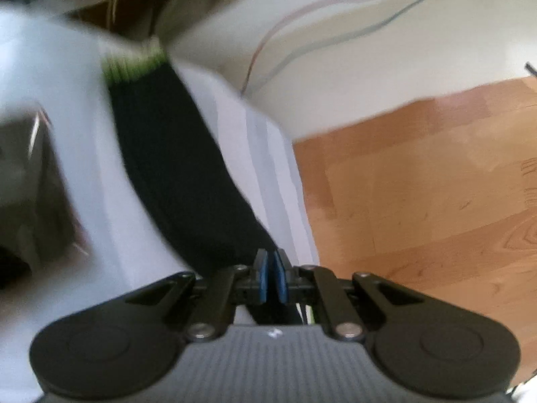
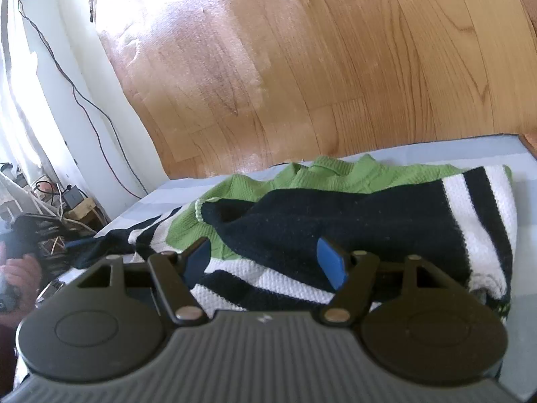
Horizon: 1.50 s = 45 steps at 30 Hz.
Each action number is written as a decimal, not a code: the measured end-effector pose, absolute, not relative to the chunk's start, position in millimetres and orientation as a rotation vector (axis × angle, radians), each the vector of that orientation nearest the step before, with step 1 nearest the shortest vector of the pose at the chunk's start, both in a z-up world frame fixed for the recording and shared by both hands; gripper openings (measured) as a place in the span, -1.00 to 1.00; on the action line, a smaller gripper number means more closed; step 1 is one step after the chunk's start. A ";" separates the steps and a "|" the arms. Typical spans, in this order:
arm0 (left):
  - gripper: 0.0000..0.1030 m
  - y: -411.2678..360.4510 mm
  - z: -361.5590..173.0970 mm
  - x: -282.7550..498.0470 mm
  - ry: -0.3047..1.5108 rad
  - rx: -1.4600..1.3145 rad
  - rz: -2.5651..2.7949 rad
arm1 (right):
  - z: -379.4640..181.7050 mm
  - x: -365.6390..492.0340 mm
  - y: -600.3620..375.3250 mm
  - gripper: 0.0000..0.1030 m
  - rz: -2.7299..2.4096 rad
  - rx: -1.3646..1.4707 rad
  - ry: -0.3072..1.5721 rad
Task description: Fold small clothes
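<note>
**A:** What does the left wrist view show?

**B:** The picture is blurred. The left gripper (image 1: 271, 277), black with blue pads, sits at six o'clock. Its fingers are pressed together on the end of a long black knitted sleeve with a green and white striped cuff (image 1: 174, 168). The sleeve runs from the pads up toward eleven o'clock, with the cuff at the far end. Under it lies a pale grey-white sheet-covered surface (image 1: 84, 201). An orange-brown wooden plank floor (image 1: 419, 184) fills the three o'clock side. Thin red and blue wires (image 1: 302, 13) curve along a white wall at one o'clock.

**A:** And the right wrist view?

**B:** This one is sharp. The right gripper (image 2: 265, 262) is at six o'clock, its two blue-padded fingers spread wide apart and holding nothing. Straight ahead between them lies a small knitted sweater in black, white and green (image 2: 335, 215), crumpled on the pale surface (image 2: 419, 147). Its green part bunches toward twelve o'clock, and broad black and white stripes lie at three o'clock. The gripper is just above the sweater; whether they touch, I cannot tell. The wooden floor (image 2: 302, 50) fills the upper half. A dark cable (image 2: 84, 100) hangs down a white wall at nine o'clock.
</note>
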<state>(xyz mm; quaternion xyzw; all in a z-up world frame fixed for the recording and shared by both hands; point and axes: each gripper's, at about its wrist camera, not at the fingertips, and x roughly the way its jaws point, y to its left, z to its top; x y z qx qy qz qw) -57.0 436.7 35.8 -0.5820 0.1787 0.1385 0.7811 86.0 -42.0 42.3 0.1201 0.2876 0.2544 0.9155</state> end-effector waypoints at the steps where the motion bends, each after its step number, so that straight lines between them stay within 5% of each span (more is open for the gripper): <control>1: -0.82 439.5 40.0 -63.5 0.388 -1.256 0.318 | 42.0 86.0 -41.3 0.40 0.525 0.244 0.593; 2: -0.71 441.5 43.8 -69.2 0.406 -1.251 0.348 | 41.5 86.0 -40.8 0.40 0.525 0.242 0.593; 4: 0.27 444.8 46.2 -73.1 0.470 -1.255 0.429 | 41.5 85.8 -40.8 0.40 0.529 0.239 0.596; 6: 0.45 446.8 43.6 -74.1 0.497 -1.266 0.479 | 41.2 85.6 -41.1 0.40 0.530 0.238 0.597; 9: 0.42 448.8 45.1 -61.9 0.519 -1.261 0.500 | 41.4 85.9 -41.8 0.41 0.533 0.237 0.597; 11: 0.18 450.4 45.1 -48.6 0.537 -1.234 0.514 | 41.4 85.8 -42.3 0.41 0.533 0.238 0.598; 13: -0.64 454.4 40.0 -36.8 0.563 -1.201 0.549 | 41.3 85.7 -43.4 0.41 0.535 0.239 0.597; 14: -0.85 458.7 37.1 -32.5 0.571 -1.196 0.574 | 41.3 85.7 -43.9 0.41 0.536 0.239 0.597; 19: -0.86 472.5 44.3 -39.5 0.528 -1.296 0.527 | 40.9 86.6 -44.8 0.42 0.539 0.240 0.605; 24: -0.86 446.4 136.0 -19.1 0.371 -1.147 0.329 | 40.6 90.4 -47.5 0.42 0.533 0.253 0.630; 30: -0.85 295.5 242.6 31.3 0.354 -0.630 -0.045 | 48.4 90.5 -72.9 0.41 0.494 0.371 0.606; 37: -0.55 112.6 163.5 85.0 0.760 -0.252 -0.419 | 73.9 78.2 -159.9 0.43 0.107 0.572 0.362; 40: -0.59 121.3 137.2 100.0 0.847 -0.318 -0.383 | 68.8 82.0 -178.8 0.44 0.076 0.663 0.380; 45: -0.46 190.1 149.0 105.0 0.707 -0.468 -0.197 | 64.5 88.1 -181.5 0.44 0.080 0.672 0.428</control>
